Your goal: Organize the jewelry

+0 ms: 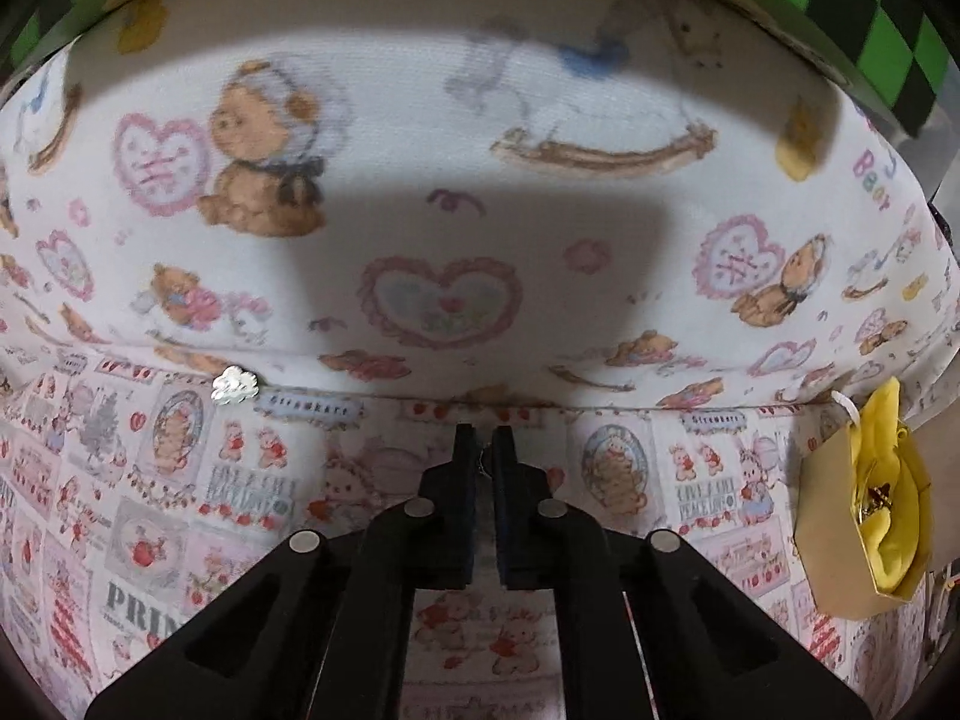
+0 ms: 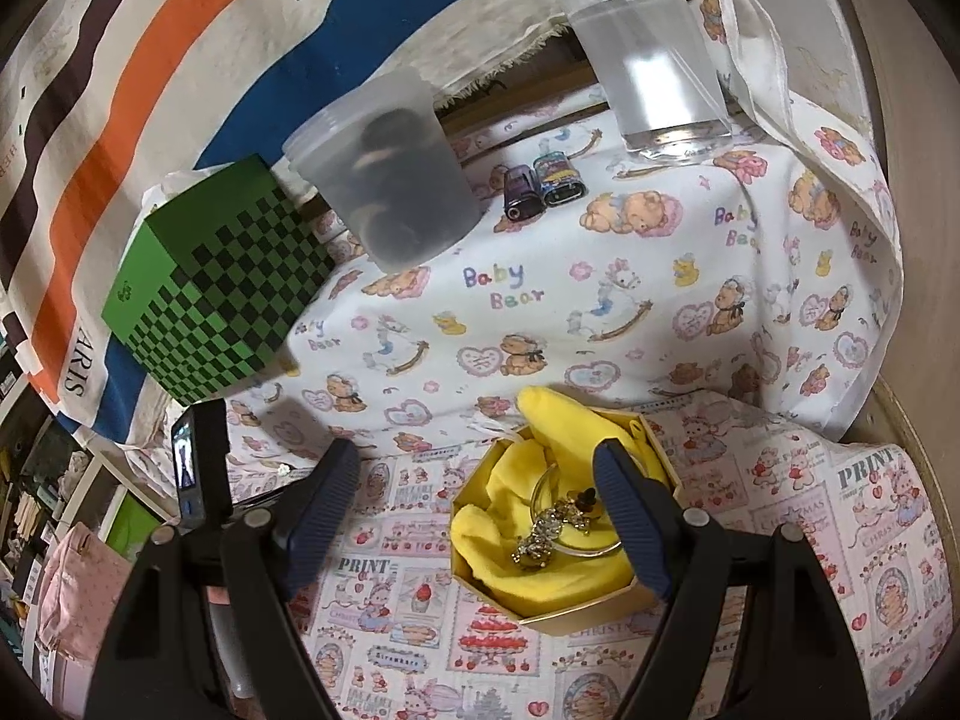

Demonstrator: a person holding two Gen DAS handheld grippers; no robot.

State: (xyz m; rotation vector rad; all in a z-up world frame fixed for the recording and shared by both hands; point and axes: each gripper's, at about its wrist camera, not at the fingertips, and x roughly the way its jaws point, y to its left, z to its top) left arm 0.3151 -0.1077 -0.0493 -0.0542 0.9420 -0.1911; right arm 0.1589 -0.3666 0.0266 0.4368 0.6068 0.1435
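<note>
In the left wrist view my left gripper (image 1: 483,437) is shut, with its tips low over the printed cloth (image 1: 180,510). Only a slit shows between the pads, and I cannot tell whether anything is in it. A small silver flower-shaped piece (image 1: 235,387) lies on the cloth to its left. A gold hexagonal box (image 1: 840,540) lined with yellow fabric stands at the right. In the right wrist view my right gripper (image 2: 474,456) is open just above that box (image 2: 576,615). Gold jewelry (image 2: 549,531) and a thin bangle lie on its yellow lining (image 2: 480,531). Nothing is between the fingers.
A green checkered box (image 2: 216,294) stands at the back left. Beside it are a frosted plastic tub (image 2: 390,174), two small dark gadgets (image 2: 543,186) and a clear container (image 2: 648,60). The left gripper's screen unit (image 2: 195,468) sits at the left edge. A bear-print cloth (image 2: 600,300) covers the raised back half.
</note>
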